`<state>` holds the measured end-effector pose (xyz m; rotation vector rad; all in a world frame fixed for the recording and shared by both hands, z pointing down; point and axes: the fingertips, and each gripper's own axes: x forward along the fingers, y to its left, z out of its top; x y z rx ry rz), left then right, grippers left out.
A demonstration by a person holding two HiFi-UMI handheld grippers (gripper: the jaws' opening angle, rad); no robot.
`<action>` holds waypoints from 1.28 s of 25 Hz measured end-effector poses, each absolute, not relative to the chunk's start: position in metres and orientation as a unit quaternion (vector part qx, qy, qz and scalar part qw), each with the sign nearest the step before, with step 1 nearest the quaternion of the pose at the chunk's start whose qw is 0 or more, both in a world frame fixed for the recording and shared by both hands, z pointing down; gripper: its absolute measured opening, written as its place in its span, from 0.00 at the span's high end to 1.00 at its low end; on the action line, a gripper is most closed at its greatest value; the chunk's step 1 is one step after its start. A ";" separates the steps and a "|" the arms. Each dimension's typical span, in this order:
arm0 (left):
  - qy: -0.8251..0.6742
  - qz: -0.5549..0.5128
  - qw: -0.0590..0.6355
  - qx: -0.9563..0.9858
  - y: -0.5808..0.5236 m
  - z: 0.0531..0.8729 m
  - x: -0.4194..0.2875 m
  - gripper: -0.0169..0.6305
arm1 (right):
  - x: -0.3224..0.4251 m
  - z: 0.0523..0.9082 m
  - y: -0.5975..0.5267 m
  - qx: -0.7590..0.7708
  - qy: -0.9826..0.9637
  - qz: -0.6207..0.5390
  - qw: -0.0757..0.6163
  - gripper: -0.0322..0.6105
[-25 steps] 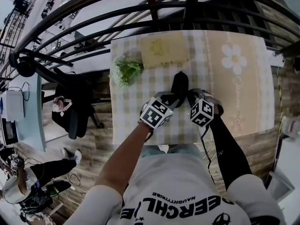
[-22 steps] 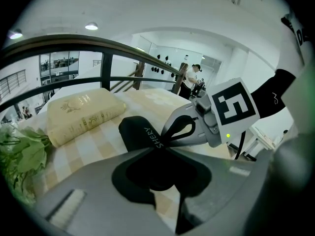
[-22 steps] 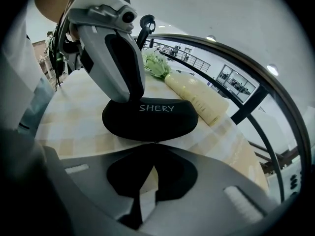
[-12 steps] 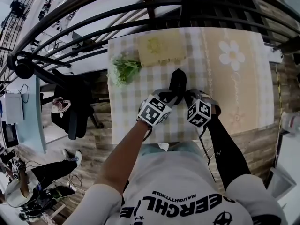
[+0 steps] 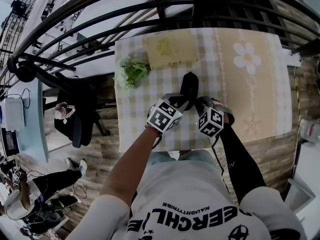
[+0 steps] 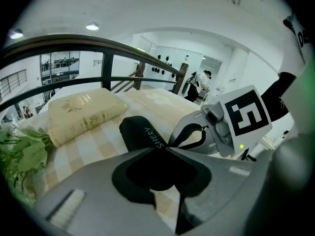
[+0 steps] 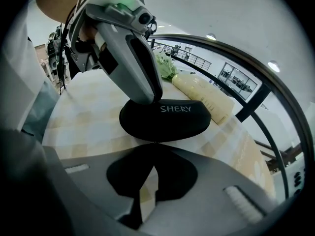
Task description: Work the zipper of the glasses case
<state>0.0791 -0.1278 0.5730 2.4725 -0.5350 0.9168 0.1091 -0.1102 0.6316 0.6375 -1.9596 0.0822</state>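
Note:
A black glasses case point(image 5: 189, 84) printed SHERY lies on the checked tablecloth point(image 5: 135, 124). My left gripper point(image 5: 184, 103) is shut, its tips pinching the case's near end point(image 6: 142, 134); they meet at the case's edge in the left gripper view point(image 6: 165, 148). From the right, my right gripper point(image 5: 199, 103) is shut too, its tips closed against the case's long rim point(image 7: 167, 119) in the right gripper view point(image 7: 155, 142). Whether a zipper pull sits between them is hidden. Each gripper shows in the other's view: the right gripper point(image 6: 171, 142), the left gripper point(image 7: 153, 100).
A cream book point(image 5: 170, 49) lies behind the case, with a bunch of leafy greens point(image 5: 132, 73) to its left. A beige mat with a flower point(image 5: 247, 59) covers the table's right side. A dark metal railing point(image 5: 150, 14) curves along the far edge.

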 end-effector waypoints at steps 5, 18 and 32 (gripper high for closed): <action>-0.195 0.333 0.222 0.895 -0.128 0.574 0.079 0.86 | 0.105 0.633 -0.105 0.263 -0.816 0.036 0.514 0.90; -0.197 0.334 0.221 0.895 -0.128 0.575 0.079 0.86 | 0.097 0.635 -0.091 0.256 -0.818 0.040 0.514 0.90; -0.188 0.358 0.181 0.896 -0.120 0.569 0.083 0.88 | 0.080 0.621 -0.057 0.175 -0.854 0.025 0.489 0.90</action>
